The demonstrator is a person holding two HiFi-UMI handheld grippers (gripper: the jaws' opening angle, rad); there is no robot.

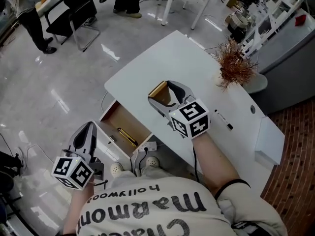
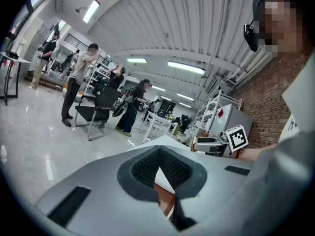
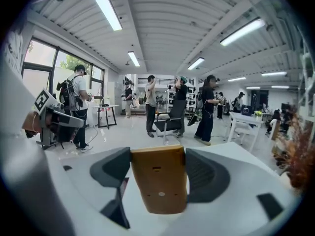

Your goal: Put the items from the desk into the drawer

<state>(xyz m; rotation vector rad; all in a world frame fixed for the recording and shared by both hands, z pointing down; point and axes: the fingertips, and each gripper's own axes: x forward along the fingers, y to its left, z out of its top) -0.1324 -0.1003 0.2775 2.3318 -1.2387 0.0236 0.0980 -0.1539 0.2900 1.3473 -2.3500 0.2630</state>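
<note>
My right gripper (image 1: 162,92) hovers above the white desk (image 1: 197,63), shut on a flat tan block (image 1: 158,88). In the right gripper view the tan block (image 3: 158,181) stands upright between the two dark pads (image 3: 209,176), and both press its sides. Left of the desk's front, the drawer (image 1: 112,116) stands pulled open, with a yellow pen-like item (image 1: 128,137) lying inside. My left gripper (image 1: 88,128) is low at the left, beside the drawer, with its jaws shut on nothing. A black pen (image 1: 224,119) lies on the desk to the right of my right hand.
A dried brown plant (image 1: 235,65) stands at the desk's far right edge. A power strip (image 1: 150,146) hangs under the desk front, above the person's shoes (image 1: 115,169). People and a black chair (image 1: 74,21) occupy the shiny floor beyond.
</note>
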